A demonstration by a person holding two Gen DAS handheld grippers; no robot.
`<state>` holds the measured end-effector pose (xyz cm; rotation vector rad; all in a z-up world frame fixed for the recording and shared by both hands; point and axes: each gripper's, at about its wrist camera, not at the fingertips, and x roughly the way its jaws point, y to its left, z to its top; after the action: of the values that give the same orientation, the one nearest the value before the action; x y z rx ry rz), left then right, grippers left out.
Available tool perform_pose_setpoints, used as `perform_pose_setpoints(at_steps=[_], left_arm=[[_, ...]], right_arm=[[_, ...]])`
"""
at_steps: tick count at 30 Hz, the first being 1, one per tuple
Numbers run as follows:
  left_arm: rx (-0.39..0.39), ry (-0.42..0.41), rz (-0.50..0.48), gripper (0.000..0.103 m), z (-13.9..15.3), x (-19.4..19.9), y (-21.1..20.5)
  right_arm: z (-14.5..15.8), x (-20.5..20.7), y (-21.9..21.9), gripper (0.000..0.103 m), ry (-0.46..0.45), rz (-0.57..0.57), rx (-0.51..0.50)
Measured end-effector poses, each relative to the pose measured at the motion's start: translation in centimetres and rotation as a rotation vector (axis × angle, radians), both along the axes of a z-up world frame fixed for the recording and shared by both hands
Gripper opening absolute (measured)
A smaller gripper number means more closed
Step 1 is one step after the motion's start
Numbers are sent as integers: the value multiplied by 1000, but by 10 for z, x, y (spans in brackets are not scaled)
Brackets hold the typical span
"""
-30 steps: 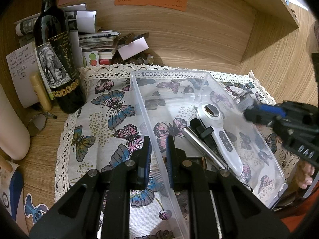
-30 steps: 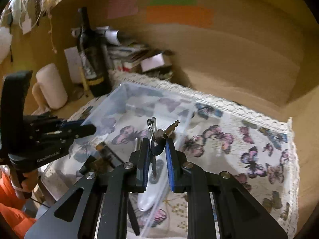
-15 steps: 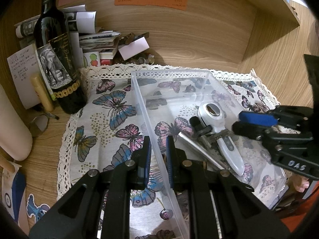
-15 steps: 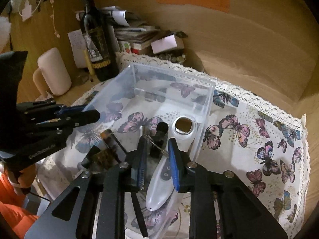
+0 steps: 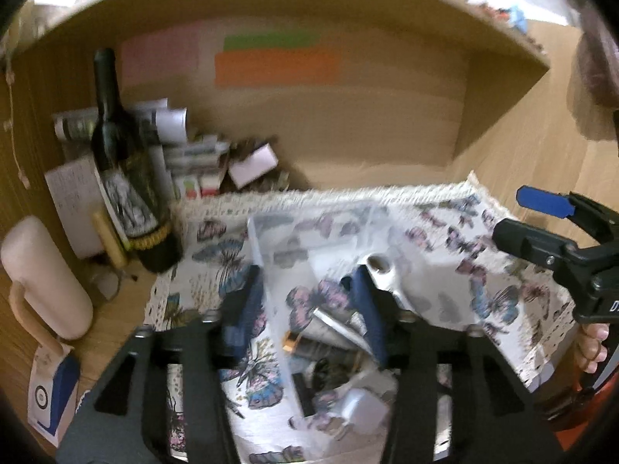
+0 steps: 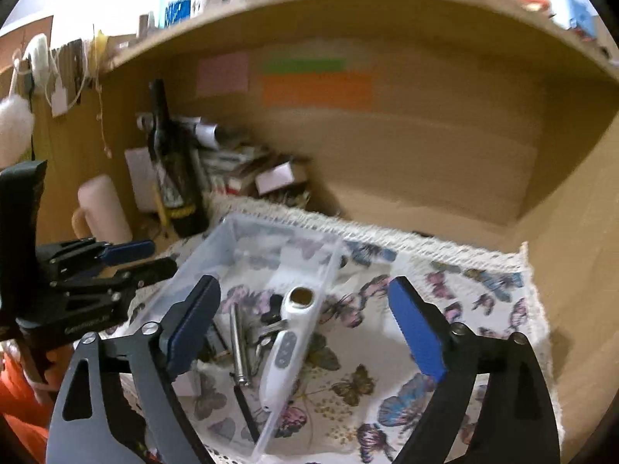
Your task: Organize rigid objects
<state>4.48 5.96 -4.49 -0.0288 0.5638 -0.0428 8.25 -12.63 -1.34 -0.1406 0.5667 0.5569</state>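
Judging from the filled clear plastic bin (image 6: 247, 270), the drop looks done, so the step in hand is a clean retreat: lift both tools straight up, clear of the bin walls. At nine o'clock, the left gripper (image 5: 305, 301) is spread wide, empty, straddling the bin's wall. The white handheld device (image 6: 286, 340) and metal rod (image 6: 238, 344) lie inside, centre. At three o'clock, the right gripper (image 6: 305, 332) gapes wide, holding nothing.

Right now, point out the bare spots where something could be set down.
Free: the cloth right of the bin, out to its lace edge, and the bin's far half. Crowded: the bin's near half around the white device, and the back-left corner by the bottle.
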Motion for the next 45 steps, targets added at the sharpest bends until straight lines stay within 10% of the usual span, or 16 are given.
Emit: perform_pose_setpoints(at_steps=[5, 11, 45], left_arm=[[-22, -113, -2, 89, 21, -18, -14], [-12, -215, 21, 101, 37, -38, -29], [-5, -248, -24, 102, 40, -49, -51]], right_arm=[[13, -13, -20, 103, -63, -47, 61], [20, -25, -36, 103, -96, -70, 96], [18, -42, -49, 103, -118, -109, 105]])
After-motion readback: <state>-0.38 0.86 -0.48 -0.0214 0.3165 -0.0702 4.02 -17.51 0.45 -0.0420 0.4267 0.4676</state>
